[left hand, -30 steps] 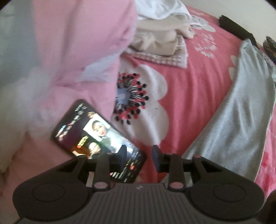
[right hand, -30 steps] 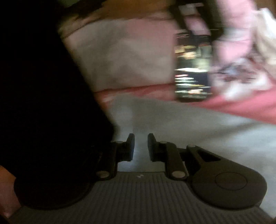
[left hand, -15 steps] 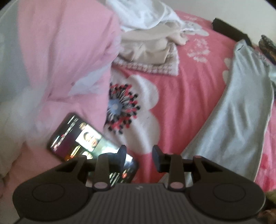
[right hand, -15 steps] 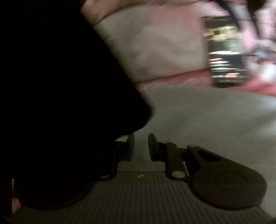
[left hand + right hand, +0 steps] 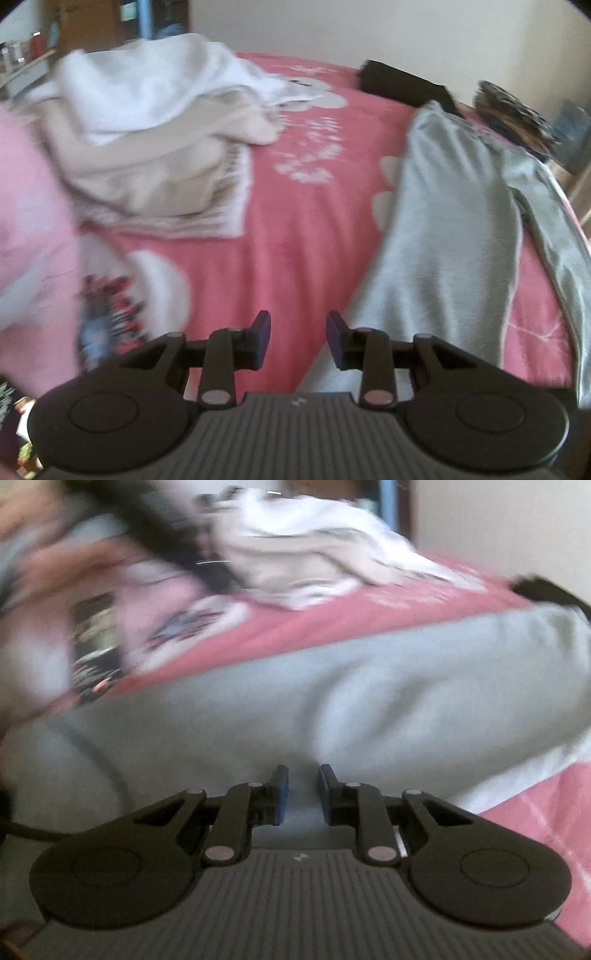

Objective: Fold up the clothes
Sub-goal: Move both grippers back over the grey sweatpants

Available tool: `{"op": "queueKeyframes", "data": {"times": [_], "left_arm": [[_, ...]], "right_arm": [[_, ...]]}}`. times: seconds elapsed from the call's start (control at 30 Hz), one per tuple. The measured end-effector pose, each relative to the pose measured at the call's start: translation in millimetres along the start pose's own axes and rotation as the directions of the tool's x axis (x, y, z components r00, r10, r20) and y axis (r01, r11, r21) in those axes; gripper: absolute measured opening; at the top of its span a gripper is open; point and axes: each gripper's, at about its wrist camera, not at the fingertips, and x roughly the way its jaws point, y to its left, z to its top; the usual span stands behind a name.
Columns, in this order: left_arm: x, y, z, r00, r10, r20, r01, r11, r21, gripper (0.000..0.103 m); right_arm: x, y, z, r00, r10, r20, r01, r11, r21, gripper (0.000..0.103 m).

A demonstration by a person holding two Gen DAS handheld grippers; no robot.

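Left gripper (image 5: 298, 338) has swung up off the phone; jaws apart, empty, grey garment (image 5: 454, 236) ahead-right. Right gripper (image 5: 303, 794), narrowly parted, holding nothing, hovers directly over it (image 5: 332, 701). Grasp likely next.

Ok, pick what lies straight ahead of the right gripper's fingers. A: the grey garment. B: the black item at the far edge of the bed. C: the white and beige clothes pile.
A: the right gripper points at the grey garment, spread across the pink bedspread.
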Motion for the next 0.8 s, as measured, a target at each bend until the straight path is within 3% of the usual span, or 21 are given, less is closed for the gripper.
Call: {"op": "queueKeyframes", "data": {"times": [0.07,0.13,0.2,0.27,0.33,0.43,0.53,0.63,0.73,0.8], "left_arm": [[15,-6,5,0.999,-0.038,-0.006,0.038,0.999,0.007,0.034],[28,-11,9,0.997,-0.076,-0.015,0.076,0.997,0.013,0.036],[39,-17,10,0.993,-0.114,-0.023,0.115,0.993,0.021,0.043],[51,-23,8,0.989,-0.145,-0.032,0.146,0.989,0.031,0.045],[62,-29,5,0.986,-0.162,-0.042,0.163,0.986,0.042,0.045],[74,-34,-3,0.99,-0.131,-0.043,0.134,0.989,0.059,0.045],[79,-35,-9,0.995,-0.099,-0.027,0.101,0.992,0.072,0.045],[81,-34,-11,0.996,-0.09,-0.016,0.091,0.993,0.071,0.045],[79,-32,-9,0.995,-0.096,-0.02,0.098,0.993,0.062,0.045],[78,-30,-8,0.994,-0.103,-0.028,0.105,0.993,0.057,0.046]], "right_arm": [[-8,18,-7,0.989,0.142,-0.032,-0.143,0.99,-0.015,0.018],[-22,26,-17,0.964,0.261,-0.056,-0.261,0.965,-0.001,0.018],[-39,24,-19,0.976,0.211,-0.056,-0.213,0.977,-0.03,0.018],[-54,-3,-15,0.995,0.095,-0.041,-0.097,0.994,-0.042,0.018],[-60,-39,-1,0.999,-0.028,-0.019,0.028,1.0,0.01,0.019],[-65,-90,22,0.98,-0.196,0.017,0.194,0.977,0.093,0.019],[-49,-128,44,0.952,-0.303,0.038,0.294,0.945,0.145,0.019],[-18,-149,46,0.939,-0.342,-0.02,0.341,0.926,0.163,0.019],[-10,-144,22,0.95,-0.288,-0.119,0.308,0.925,0.221,0.019],[-27,-126,3,0.967,-0.23,-0.11,0.252,0.925,0.284,0.019]]}}
